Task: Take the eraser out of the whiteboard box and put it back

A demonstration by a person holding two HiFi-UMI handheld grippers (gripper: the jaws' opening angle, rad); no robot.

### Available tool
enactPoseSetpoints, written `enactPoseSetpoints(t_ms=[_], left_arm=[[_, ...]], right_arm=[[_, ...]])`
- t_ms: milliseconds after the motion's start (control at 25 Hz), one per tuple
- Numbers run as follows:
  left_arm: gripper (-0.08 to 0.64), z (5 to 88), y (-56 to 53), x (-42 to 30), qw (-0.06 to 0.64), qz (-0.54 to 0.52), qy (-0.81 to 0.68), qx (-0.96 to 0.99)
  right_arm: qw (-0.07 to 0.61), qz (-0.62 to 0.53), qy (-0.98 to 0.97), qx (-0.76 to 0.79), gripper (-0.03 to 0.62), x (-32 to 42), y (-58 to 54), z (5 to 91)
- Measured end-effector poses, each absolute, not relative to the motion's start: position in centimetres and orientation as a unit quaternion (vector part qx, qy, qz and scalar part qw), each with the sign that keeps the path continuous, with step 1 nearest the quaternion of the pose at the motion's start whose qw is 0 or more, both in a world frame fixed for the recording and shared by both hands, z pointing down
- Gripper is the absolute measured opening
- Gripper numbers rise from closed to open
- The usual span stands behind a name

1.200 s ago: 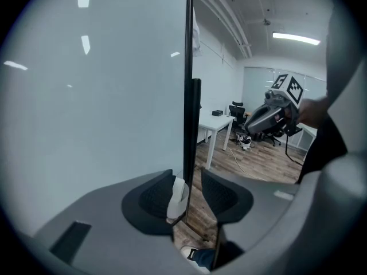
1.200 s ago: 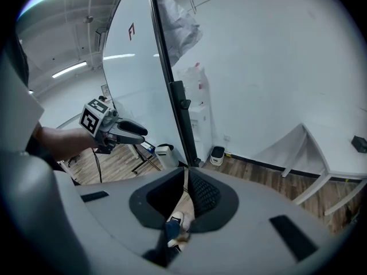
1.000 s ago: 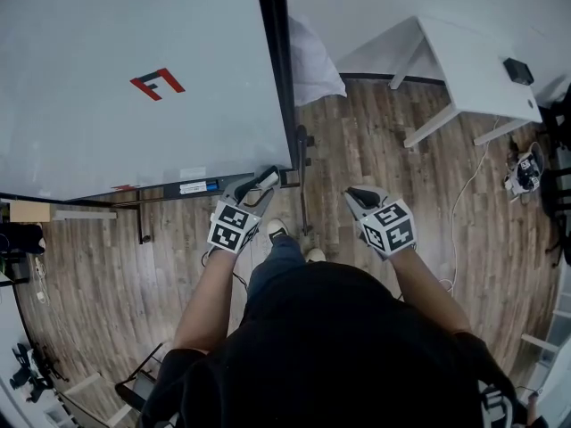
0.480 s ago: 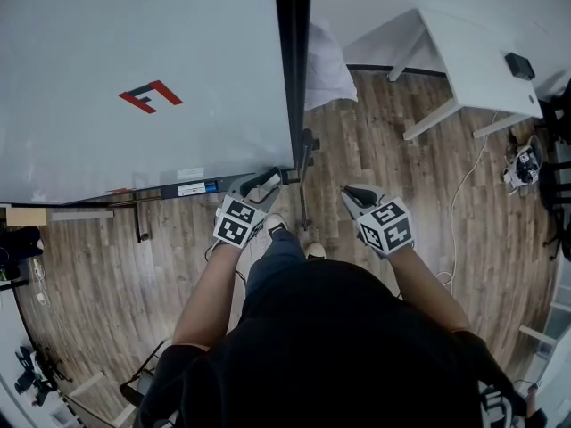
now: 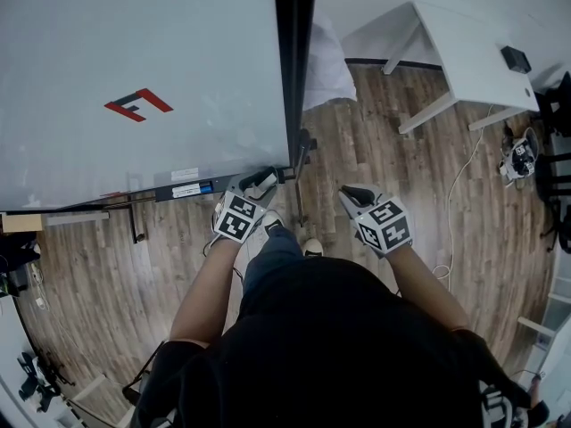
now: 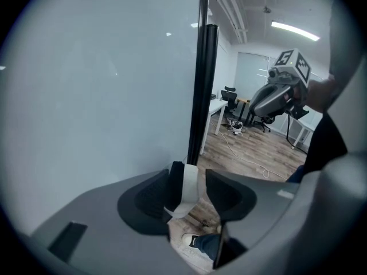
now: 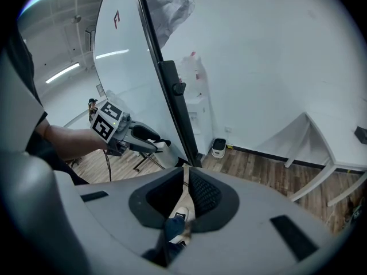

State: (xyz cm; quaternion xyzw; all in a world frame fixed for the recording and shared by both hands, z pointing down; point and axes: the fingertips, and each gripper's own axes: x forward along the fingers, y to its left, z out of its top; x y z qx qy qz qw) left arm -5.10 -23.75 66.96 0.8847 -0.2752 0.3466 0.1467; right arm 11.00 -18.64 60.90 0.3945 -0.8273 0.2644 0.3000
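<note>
My left gripper (image 5: 259,182) is shut on the eraser (image 6: 184,188), a white block with a black felt side, held in the air at the whiteboard's (image 5: 134,61) lower right corner. The eraser sits against the left jaw, and floor and a shoe show beneath it. The narrow whiteboard box (image 5: 190,188) runs along the board's bottom edge, just left of the gripper. In the right gripper view the left gripper (image 7: 150,141) carries the eraser (image 7: 163,152) beside the black frame post. My right gripper (image 5: 355,192) hangs over the floor, shut and empty, to the right of the board.
The board's black stand post (image 5: 294,61) and its foot (image 5: 303,176) rise between the two grippers. A white table (image 5: 464,61) stands at the right with a cable (image 5: 455,203) trailing on the wooden floor. The person's shoes (image 5: 310,248) are directly below.
The left gripper with the eraser has edged closer to the board's bottom corner. The right gripper has barely moved.
</note>
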Motion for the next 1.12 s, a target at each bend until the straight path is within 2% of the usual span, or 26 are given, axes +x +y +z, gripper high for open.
enactPoseSetpoints(t_ms=[600,1120], left_arm=[[0.207,69.1,-24.4,-4.7,0.142,0.365,-0.271,0.88],[0.166,68.9,-24.1,-4.3,0.139,0.372,-0.261,0.88]], right_arm=[[0.303,0.271,-0.823,0.398,0.021,11.0,-18.9,61.5],[0.303,0.273,-0.822,0.397,0.021,11.3,-18.7,61.7]])
